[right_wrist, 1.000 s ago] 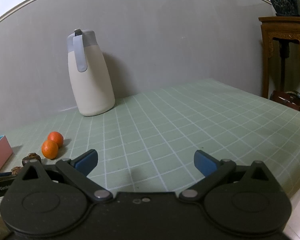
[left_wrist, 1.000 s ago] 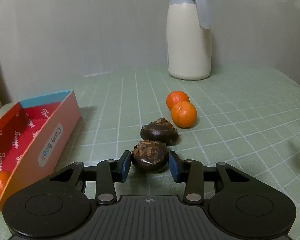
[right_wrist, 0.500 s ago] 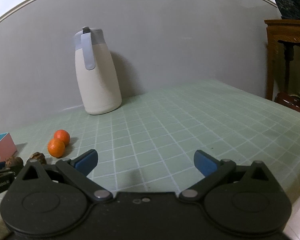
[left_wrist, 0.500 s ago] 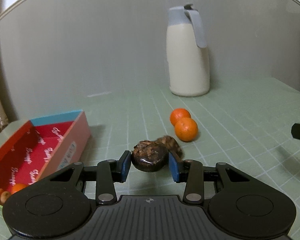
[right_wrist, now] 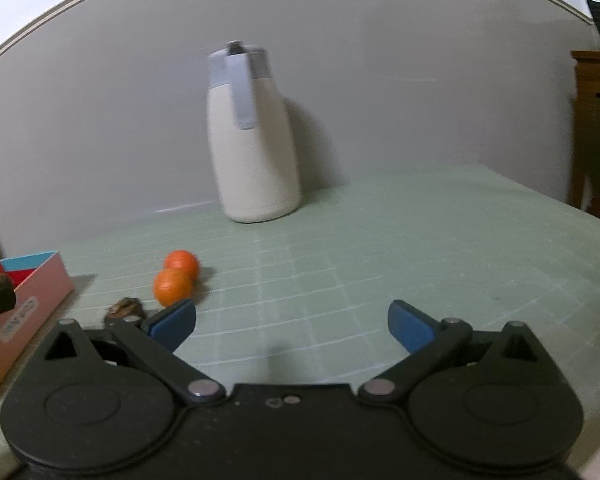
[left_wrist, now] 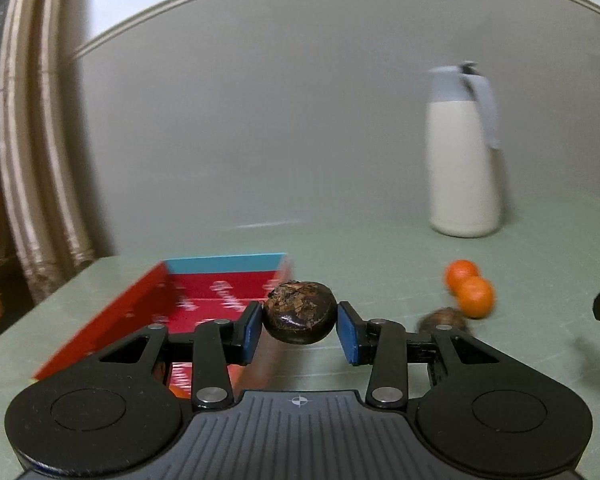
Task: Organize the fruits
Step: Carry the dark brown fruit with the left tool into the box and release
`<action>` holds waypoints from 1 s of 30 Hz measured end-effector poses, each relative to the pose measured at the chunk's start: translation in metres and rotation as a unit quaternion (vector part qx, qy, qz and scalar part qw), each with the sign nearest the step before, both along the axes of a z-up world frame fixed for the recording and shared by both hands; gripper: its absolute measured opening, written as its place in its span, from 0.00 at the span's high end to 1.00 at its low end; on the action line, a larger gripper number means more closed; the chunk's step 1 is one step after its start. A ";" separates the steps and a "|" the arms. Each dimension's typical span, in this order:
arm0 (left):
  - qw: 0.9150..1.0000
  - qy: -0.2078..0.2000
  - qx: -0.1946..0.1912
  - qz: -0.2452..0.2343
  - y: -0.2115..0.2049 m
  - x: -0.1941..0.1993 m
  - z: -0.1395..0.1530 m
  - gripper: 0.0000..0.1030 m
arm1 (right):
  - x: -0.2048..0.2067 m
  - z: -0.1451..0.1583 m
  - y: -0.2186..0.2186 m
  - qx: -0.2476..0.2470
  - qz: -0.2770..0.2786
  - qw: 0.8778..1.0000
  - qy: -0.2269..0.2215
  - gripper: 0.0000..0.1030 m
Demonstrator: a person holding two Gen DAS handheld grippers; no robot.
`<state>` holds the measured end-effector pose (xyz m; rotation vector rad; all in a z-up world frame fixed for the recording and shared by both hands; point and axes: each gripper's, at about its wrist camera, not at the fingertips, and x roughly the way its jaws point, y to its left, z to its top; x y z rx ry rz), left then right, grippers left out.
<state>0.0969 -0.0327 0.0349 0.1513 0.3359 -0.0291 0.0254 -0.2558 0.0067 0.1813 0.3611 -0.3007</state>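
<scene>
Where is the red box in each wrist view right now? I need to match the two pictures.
Left wrist view: the red box sits lower left of centre, open side up, partly hidden behind the left gripper, whose jaws hold a dark brown fruit.
Right wrist view: the same box lies at the far left edge, its pink side wall facing the camera.
Shared landmark: the white jug against the wall.

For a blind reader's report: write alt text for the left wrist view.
The left tool grips a dark brown, rough-topped round fruit above the near corner of an open red cardboard box. Two small oranges and another dark fruit lie on the green gridded table mat, a cream jug behind.
</scene>
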 end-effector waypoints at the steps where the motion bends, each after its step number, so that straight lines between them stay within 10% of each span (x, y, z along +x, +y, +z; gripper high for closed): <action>1: 1.000 0.000 0.000 0.009 0.006 0.001 0.001 0.60 | 0.003 0.000 0.006 -0.001 0.007 1.000 0.000 0.00; 30: 0.989 0.080 -0.036 0.121 0.113 0.028 -0.016 0.60 | 0.048 -0.002 0.116 -0.020 0.142 0.990 0.013 0.00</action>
